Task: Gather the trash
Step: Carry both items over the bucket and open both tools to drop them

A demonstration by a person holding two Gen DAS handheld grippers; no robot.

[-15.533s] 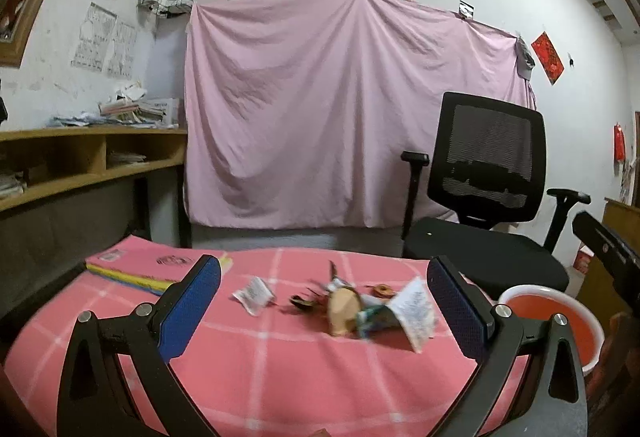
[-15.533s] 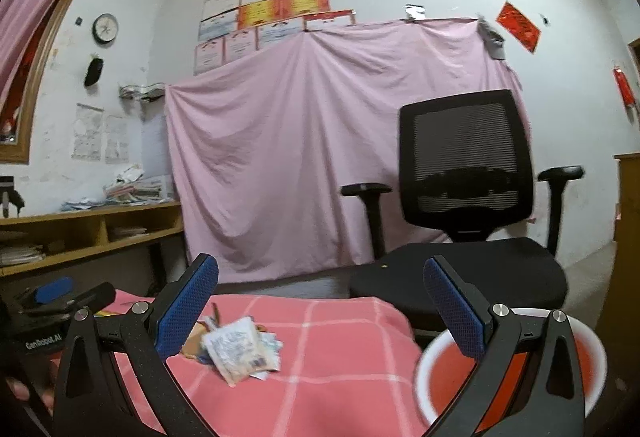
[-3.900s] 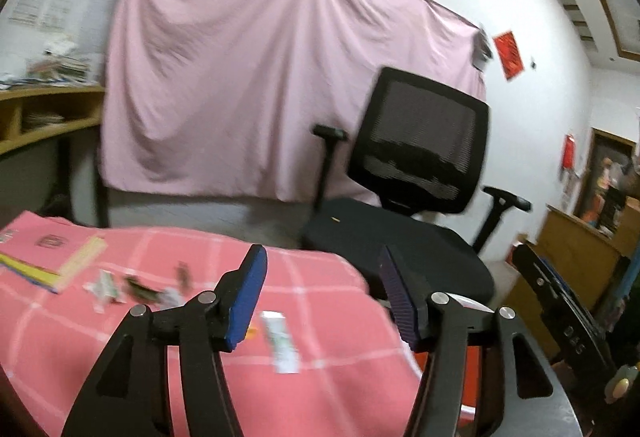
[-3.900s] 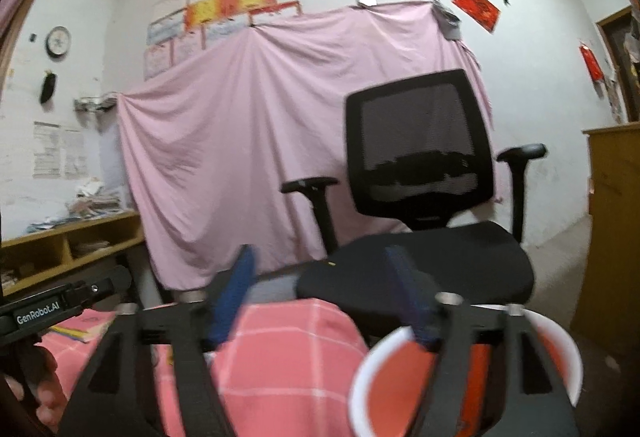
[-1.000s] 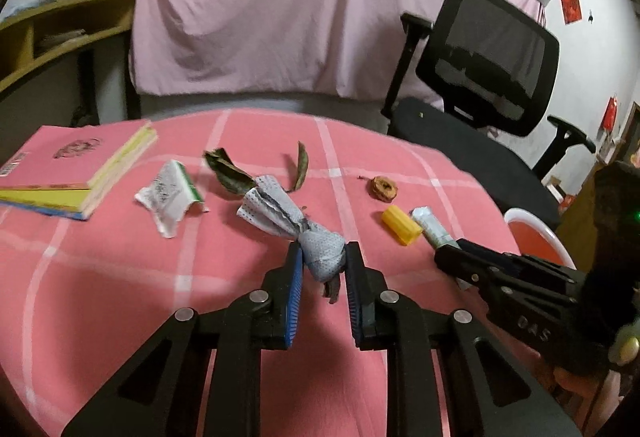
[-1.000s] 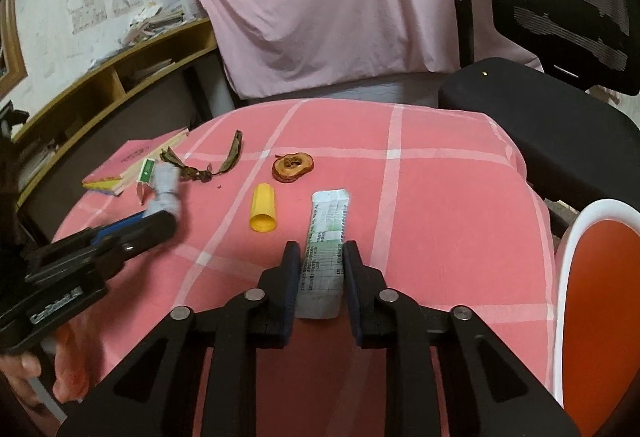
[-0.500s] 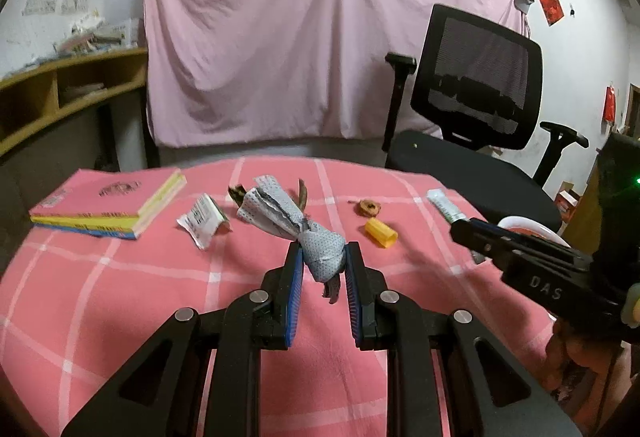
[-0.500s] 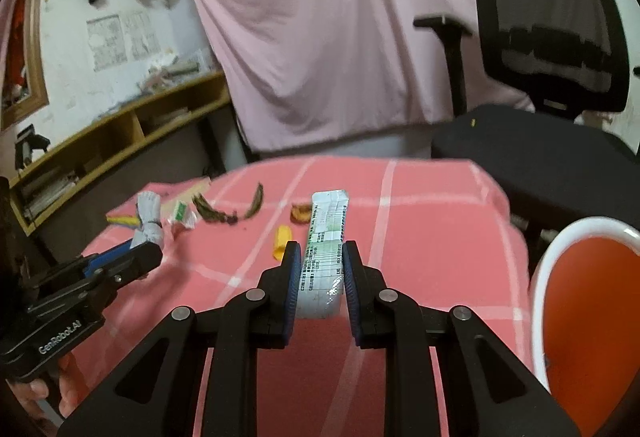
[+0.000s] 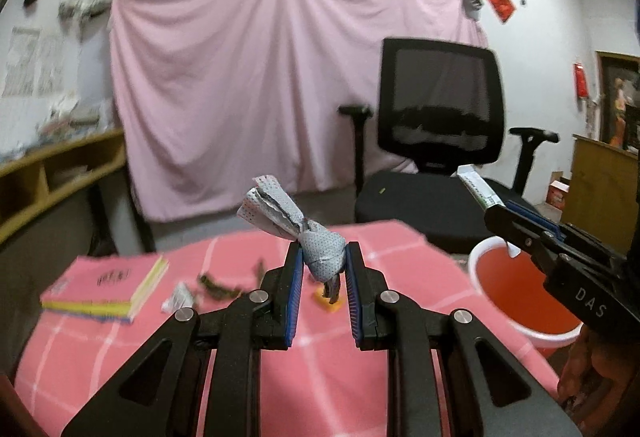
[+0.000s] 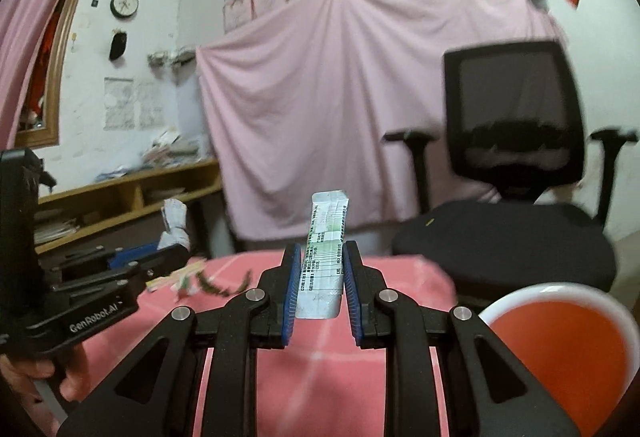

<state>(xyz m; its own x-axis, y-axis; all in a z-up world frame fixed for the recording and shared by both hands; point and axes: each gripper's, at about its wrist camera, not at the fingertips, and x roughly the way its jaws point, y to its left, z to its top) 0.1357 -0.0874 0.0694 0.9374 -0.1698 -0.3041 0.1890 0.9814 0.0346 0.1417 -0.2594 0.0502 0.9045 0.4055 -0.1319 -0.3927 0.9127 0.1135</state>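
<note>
My left gripper (image 9: 322,257) is shut on a twisted grey wrapper (image 9: 294,227) and holds it up above the pink checked table (image 9: 240,357). My right gripper (image 10: 320,253) is shut on a flat white and green packet (image 10: 325,257), raised above the table. The orange bin with a white rim (image 10: 560,337) stands low at the right; it also shows in the left wrist view (image 9: 520,289). On the table lie a small white wrapper (image 9: 179,297), dark leaf scraps (image 9: 216,287) and a yellow piece (image 9: 328,303).
A pink book (image 9: 104,287) lies at the table's left. A black office chair (image 9: 436,165) stands behind the table near the bin. A pink sheet (image 9: 260,97) hangs on the back wall. Wooden shelves (image 10: 132,197) run along the left.
Both grippers have risen and tilted up with their trash held. The table items now sit lower in view and the bin looms larger at the right.
</note>
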